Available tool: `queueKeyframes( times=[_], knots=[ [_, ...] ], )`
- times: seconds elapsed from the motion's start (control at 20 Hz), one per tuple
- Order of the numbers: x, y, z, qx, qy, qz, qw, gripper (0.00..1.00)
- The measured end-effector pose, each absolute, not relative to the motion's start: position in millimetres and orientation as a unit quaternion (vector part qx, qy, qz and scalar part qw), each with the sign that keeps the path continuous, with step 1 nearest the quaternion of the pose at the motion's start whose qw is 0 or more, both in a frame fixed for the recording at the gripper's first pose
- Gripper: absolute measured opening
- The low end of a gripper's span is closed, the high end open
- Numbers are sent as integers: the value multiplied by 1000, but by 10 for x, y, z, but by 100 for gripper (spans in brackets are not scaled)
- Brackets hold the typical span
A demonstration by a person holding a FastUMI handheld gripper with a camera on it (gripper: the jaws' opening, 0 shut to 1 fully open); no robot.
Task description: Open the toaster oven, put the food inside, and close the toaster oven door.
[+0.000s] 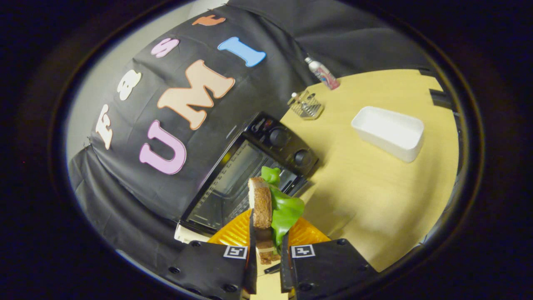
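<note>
My gripper [268, 246] is shut on a sandwich [270, 208] of brown bread and green lettuce, held upright between the fingers and lifted above an orange plate [233, 235]. Just beyond the sandwich stands the black toaster oven [245, 175] against the black cloth wall, its glass door open and folded down toward me. Two round knobs [287, 146] sit on its control panel to the right of the door.
A white rectangular tub [389, 132] rests on the wooden table [374, 196] to the right. A small wire basket [307, 106] and a lying bottle [322, 73] are at the table's far edge near the wall.
</note>
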State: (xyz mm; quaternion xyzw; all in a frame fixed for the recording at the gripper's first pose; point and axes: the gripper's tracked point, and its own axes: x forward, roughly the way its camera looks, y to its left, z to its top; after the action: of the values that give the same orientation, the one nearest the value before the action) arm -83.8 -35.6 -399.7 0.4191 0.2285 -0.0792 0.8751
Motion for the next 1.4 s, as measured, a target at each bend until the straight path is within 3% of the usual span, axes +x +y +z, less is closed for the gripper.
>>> queueKeyframes(
  times=[0.8,1.4],
  knots=[
    [213,347,-4199,534,230,-33,813,24],
    [678,163,-4389,555,210,-42,804,26]
  ],
)
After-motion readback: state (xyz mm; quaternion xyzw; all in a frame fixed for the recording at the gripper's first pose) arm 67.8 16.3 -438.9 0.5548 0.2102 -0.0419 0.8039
